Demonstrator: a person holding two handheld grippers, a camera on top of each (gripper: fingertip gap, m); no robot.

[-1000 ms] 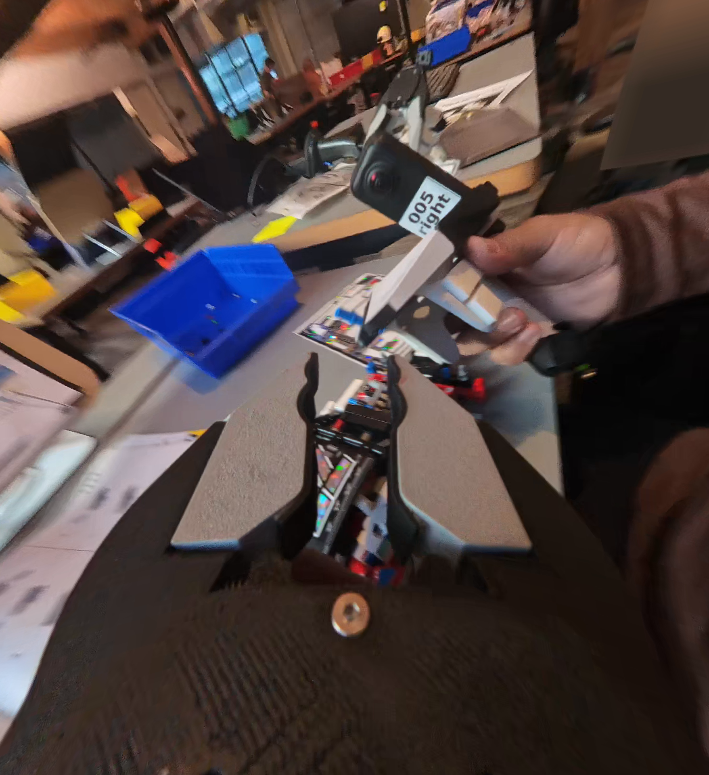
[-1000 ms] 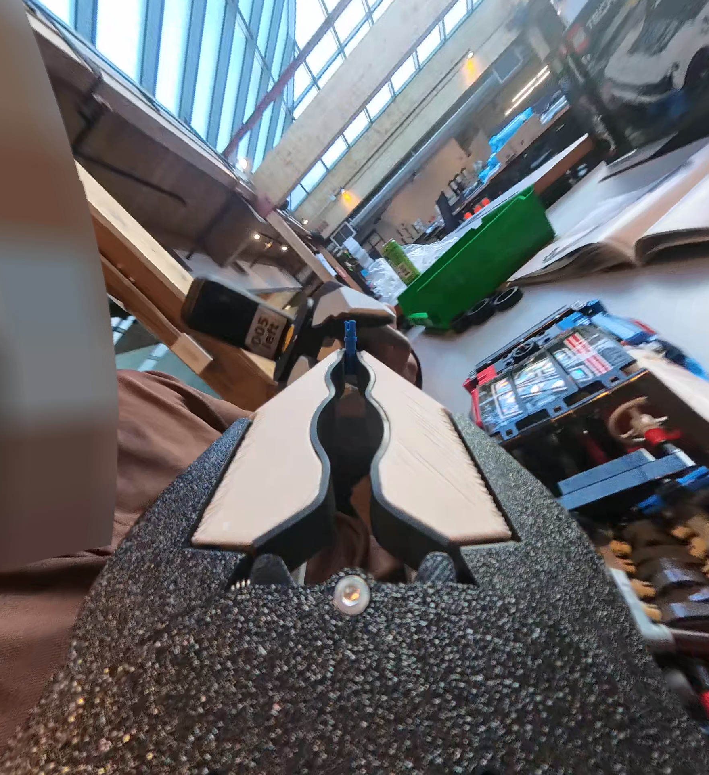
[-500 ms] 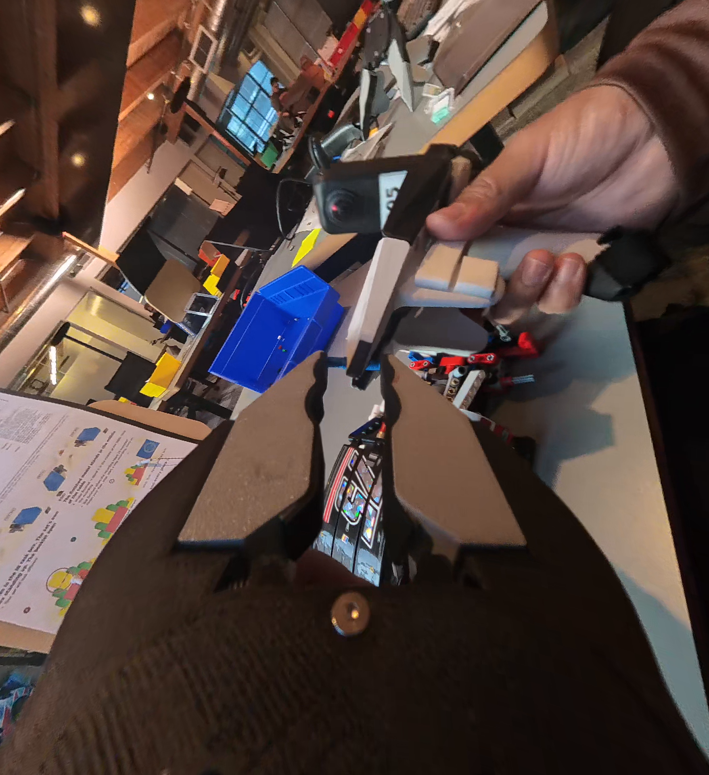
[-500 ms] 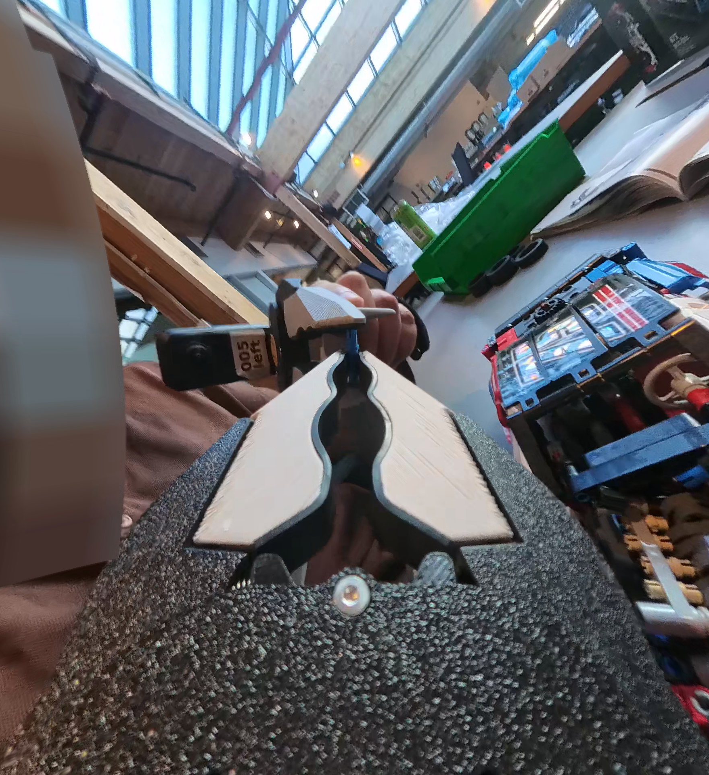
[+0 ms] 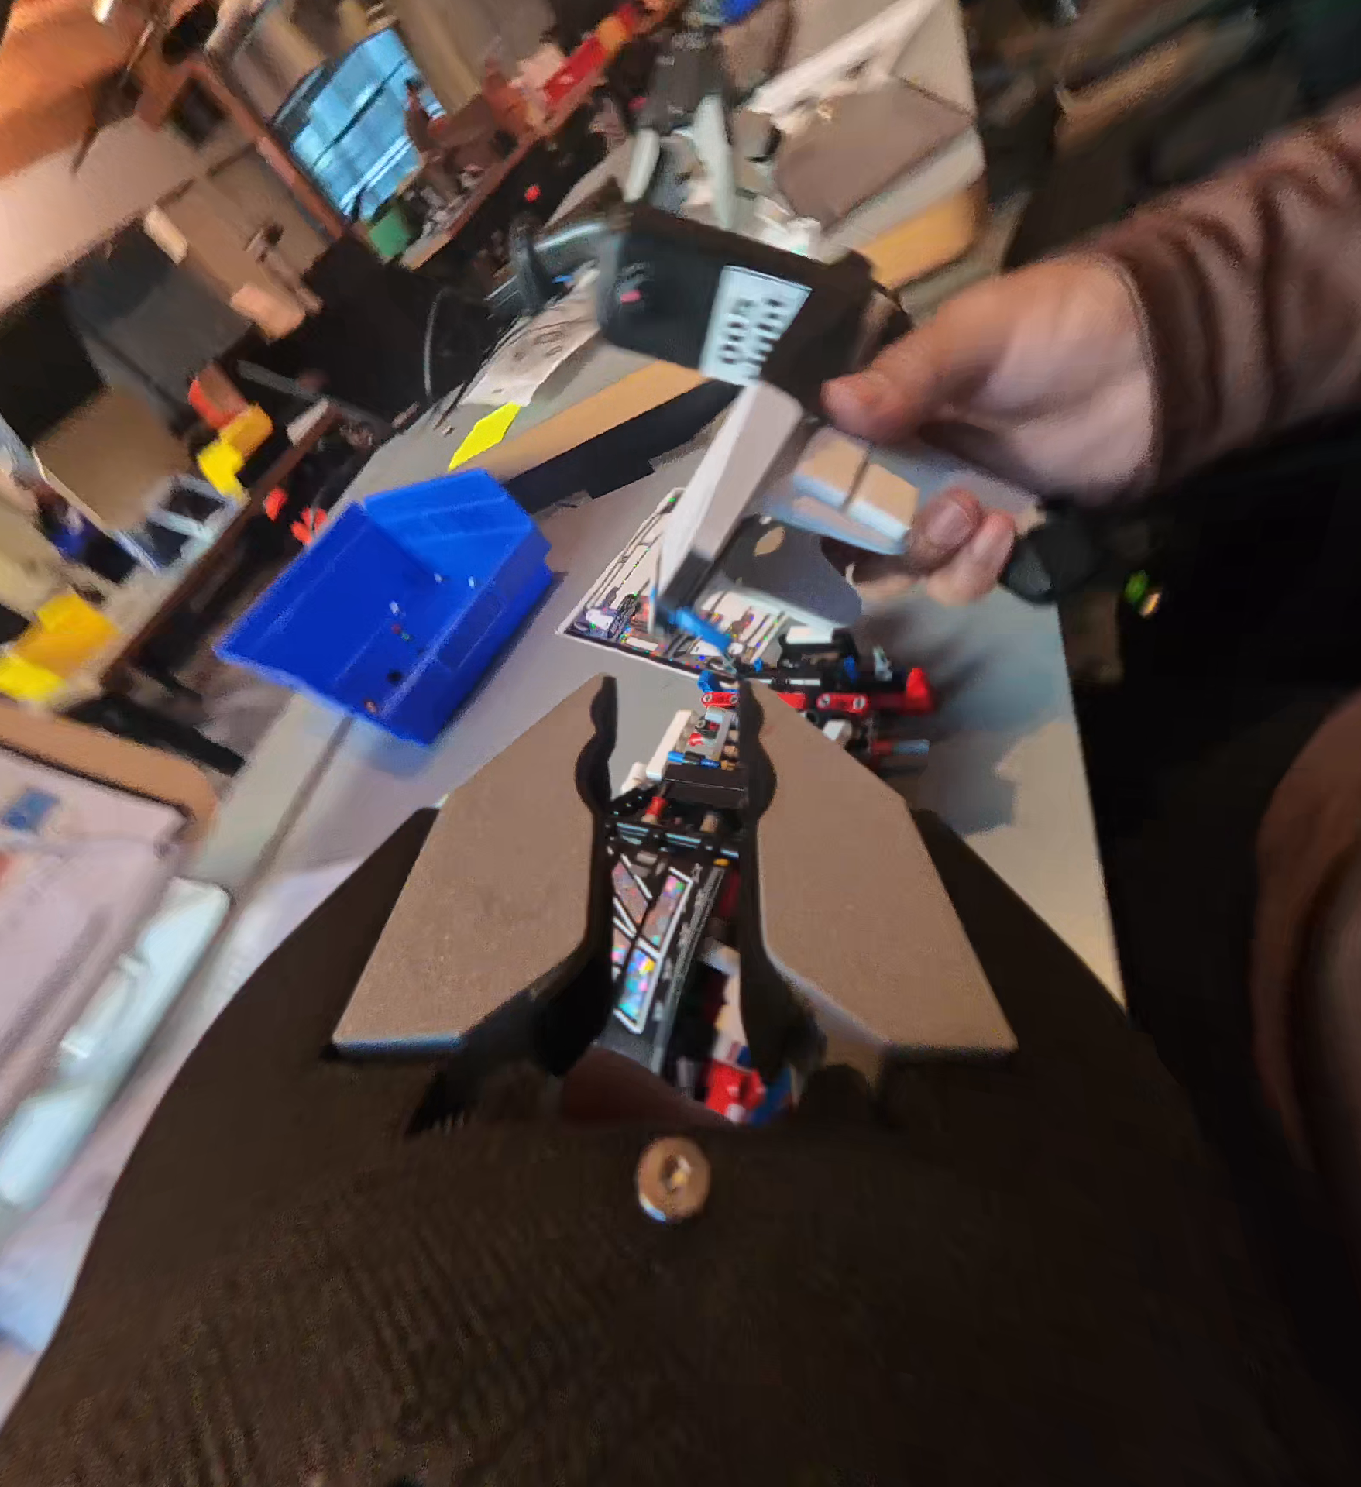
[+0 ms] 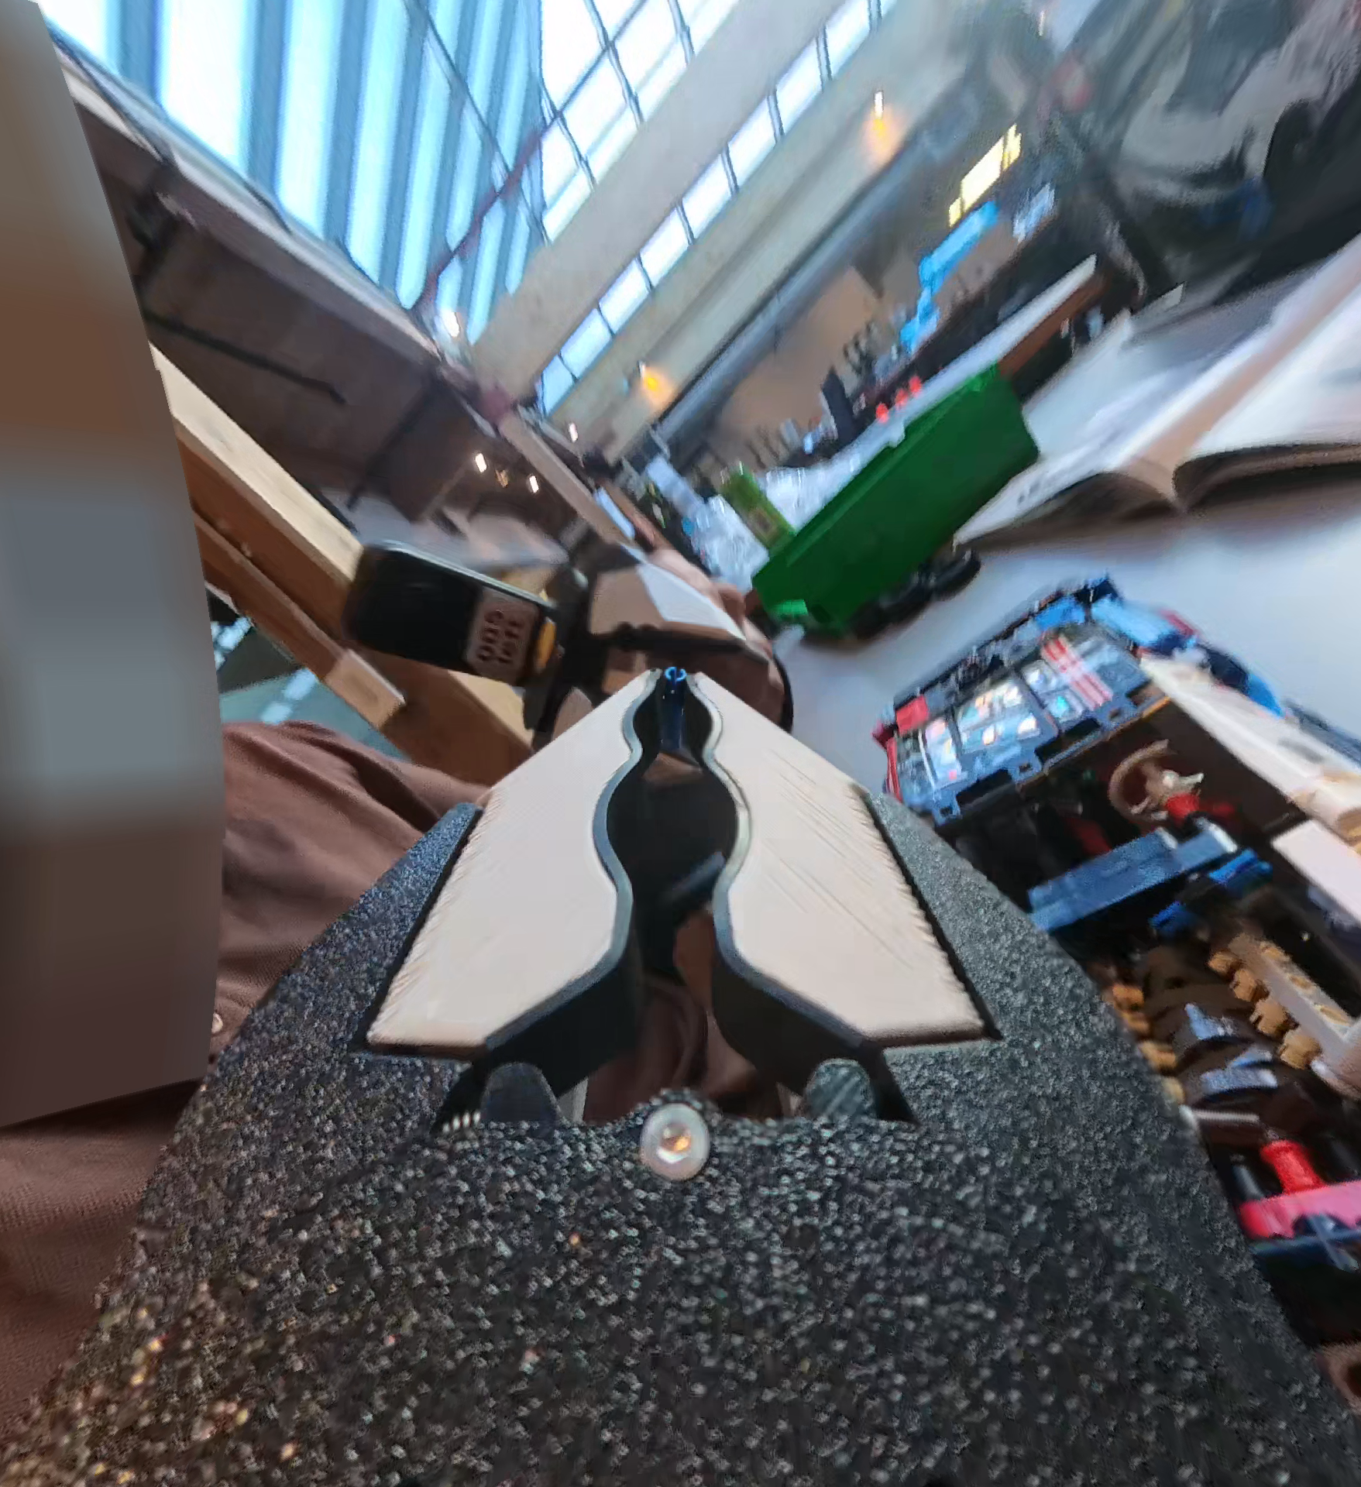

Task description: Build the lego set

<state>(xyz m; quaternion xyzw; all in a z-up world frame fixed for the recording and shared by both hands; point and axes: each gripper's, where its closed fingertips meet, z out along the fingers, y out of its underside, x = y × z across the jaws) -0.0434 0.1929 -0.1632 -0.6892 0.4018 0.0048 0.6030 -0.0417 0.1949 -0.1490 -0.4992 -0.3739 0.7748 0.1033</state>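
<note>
My left gripper [image 5: 675, 700] is shut around a black Lego car model [image 5: 673, 893] with shiny stickers, which sits between its fingers. The model also shows at the right of the right wrist view [image 6: 1063, 724], with red, blue and tan parts showing. My right gripper [image 6: 673, 680] is shut on a small blue piece [image 6: 673, 708] at its tips. In the left wrist view the right gripper [image 5: 673, 599], held by a hand [image 5: 1007, 402], hovers just beyond the model's far end with the blue piece [image 5: 693, 624] pointing down.
A blue bin [image 5: 395, 611] stands on the grey table [image 5: 1007, 845] to the left. A sticker sheet [image 5: 637, 563] and loose red and black parts [image 5: 846, 700] lie ahead. A green bin [image 6: 894, 515], black tyres [image 6: 918, 587] and an open booklet [image 6: 1224, 426] lie farther off. My left and right fingertips are right by each other.
The left wrist view tipped up and then back down with the model still between the fingers. The right gripper kept hold of the blue piece near the model's far end.
</note>
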